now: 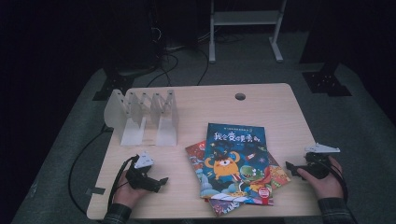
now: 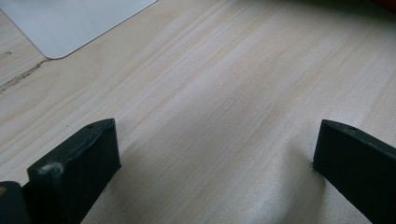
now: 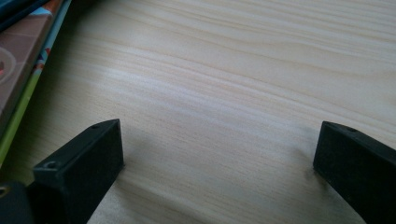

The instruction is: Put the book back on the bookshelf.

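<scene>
Both sets of fingers stand wide apart with nothing between them, resting low on the bare wooden surface (image 1: 280, 107). The left gripper (image 1: 156, 183) lies left of the stacked picture books (image 1: 236, 163), the right gripper (image 1: 292, 167) just beside their right edge, perhaps touching. A white file rack (image 1: 142, 116) stands behind, well apart

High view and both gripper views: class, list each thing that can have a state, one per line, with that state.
Left gripper: open, holding nothing, low over the table.
Right gripper: open, holding nothing, beside the books.
Top book: closed, lying flat, cover up, on the pile.
Lower books: closed, flat, partly covered.
Book rack: upright, slots empty.
</scene>
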{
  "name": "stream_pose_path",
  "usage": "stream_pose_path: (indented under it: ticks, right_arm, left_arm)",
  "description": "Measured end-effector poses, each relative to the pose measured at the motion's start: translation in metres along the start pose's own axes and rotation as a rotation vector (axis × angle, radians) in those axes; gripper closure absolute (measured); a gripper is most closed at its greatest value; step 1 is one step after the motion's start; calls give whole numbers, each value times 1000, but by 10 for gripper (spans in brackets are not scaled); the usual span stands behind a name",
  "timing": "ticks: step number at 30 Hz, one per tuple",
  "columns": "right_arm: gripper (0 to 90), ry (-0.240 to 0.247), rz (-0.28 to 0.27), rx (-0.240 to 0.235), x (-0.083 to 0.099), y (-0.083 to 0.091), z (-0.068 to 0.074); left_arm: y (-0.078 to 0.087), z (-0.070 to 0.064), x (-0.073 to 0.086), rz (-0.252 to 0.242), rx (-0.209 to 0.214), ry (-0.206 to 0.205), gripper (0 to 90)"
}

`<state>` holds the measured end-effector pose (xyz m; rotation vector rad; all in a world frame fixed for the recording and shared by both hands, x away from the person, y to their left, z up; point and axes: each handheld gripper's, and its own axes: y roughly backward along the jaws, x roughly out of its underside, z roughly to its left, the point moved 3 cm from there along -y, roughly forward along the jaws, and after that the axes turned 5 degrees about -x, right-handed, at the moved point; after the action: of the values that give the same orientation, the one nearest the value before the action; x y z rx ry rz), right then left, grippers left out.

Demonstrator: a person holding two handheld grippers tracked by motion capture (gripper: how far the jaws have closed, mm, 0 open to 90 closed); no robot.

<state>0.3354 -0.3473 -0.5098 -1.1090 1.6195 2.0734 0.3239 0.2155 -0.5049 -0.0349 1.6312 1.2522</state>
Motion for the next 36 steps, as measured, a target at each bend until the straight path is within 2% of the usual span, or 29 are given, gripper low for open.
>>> stream_pose_path:
  ticks: [6,10,13,14,16,19,23,27,30,33,34,36]
  right_arm:
    - [16,2,0,0,-1,-1,-1]
    - [143,8,-25,-7,-3,0,1]
    - [218,9,-21,-9,-4,2,2]
    - [271,15,-19,-8,-5,3,2]
    - [307,21,-11,-5,-6,4,2]
    - [365,10,-4,-30,-7,5,4]
    - [420,15,-11,-46,-10,6,6]
    - [487,14,-30,-61,-15,9,9]
    - [582,8,-48,-85,-21,11,12]
    - [671,13,-52,-99,-26,11,14]
    - [726,12,-54,-106,-30,11,15]
    - [803,18,-60,-122,-36,10,17]
  left_arm:
    - [2,2,1,-15,-11,13,66]
    - [5,2,2,-27,-12,15,124]
    - [6,2,2,-31,2,10,169]
    - [7,2,2,-32,3,12,200]
    - [10,2,0,-54,23,28,297]
    - [14,2,-2,-70,59,52,417]
    - [19,-1,-11,-79,93,53,597]
    - [22,-6,-18,-83,107,51,772]
    - [22,-11,-23,-70,118,51,892]
    - [22,-16,-27,-59,125,56,900]
    - [22,-17,-29,-52,121,57,900]
    - [22,-21,-33,-65,127,49,900]
